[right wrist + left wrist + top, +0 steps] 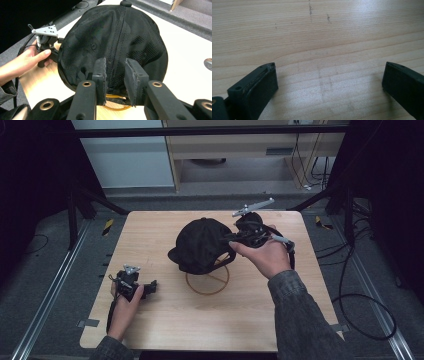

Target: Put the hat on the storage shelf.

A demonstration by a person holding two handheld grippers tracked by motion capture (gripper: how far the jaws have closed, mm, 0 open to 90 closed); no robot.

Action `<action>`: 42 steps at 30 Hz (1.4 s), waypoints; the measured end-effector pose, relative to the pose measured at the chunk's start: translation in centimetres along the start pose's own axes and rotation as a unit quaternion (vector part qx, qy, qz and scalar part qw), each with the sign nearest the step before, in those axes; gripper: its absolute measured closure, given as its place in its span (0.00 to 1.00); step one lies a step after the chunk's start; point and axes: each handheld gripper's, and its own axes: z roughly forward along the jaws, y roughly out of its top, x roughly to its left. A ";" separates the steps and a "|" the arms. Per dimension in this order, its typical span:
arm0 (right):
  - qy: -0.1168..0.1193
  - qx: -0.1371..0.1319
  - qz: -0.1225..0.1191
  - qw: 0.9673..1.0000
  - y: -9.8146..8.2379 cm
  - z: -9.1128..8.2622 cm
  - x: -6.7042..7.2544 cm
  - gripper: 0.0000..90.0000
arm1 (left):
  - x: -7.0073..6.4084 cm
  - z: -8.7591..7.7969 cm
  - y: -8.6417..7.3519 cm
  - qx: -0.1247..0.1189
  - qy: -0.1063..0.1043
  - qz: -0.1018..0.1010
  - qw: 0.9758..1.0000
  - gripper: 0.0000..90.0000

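A black baseball cap [202, 245] sits on a wooden stand with a ring base [207, 284] at the middle of the table. My right gripper [231, 240] is at the cap's right side, by its lower back edge. In the right gripper view its jaws [115, 75] stand a little apart against the mesh back of the cap [112, 42], with a narrow gap between the pads and no fabric pinched. The stand's ring [115, 107] shows just under them. My left gripper [151, 286] rests at the table's left front, jaws wide open over bare wood [329, 75].
The light wooden table [200, 320] has bare room in front of and to the right of the cap. Dark metal frame bars and rails run along both sides, and black cables lie on the floor to the right. The left hand and its gripper [47, 40] show beyond the cap.
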 end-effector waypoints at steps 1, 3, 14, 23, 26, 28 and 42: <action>0.000 0.000 0.000 1.000 0.0 0.0 0.0 0.79 | 0.0 0.0 0.0 0.000 0.000 0.000 1.000 0.00; 0.000 0.001 0.001 1.000 0.0 -0.1 0.0 0.79 | 0.0 0.0 0.0 0.000 0.000 0.000 1.000 0.00; -0.005 -0.004 0.004 1.000 -0.4 -1.2 -0.4 0.79 | 0.0 0.0 0.0 0.000 0.000 0.000 1.000 0.00; -0.013 -0.007 0.009 1.000 -0.9 -2.2 -0.7 0.72 | 0.0 0.0 0.0 0.000 0.000 0.000 1.000 0.00; -0.016 -0.009 0.009 1.000 -1.1 -2.5 -0.8 0.69 | 0.0 0.0 0.0 0.000 0.000 0.000 1.000 0.00; -0.019 -0.009 0.012 1.000 -1.3 -2.9 -0.9 0.64 | 0.0 0.0 0.0 -0.001 0.000 0.000 1.000 0.00; -0.038 -0.021 0.025 0.999 -2.5 -4.5 -1.5 0.48 | 0.0 0.0 0.0 -0.001 0.000 0.000 1.000 0.00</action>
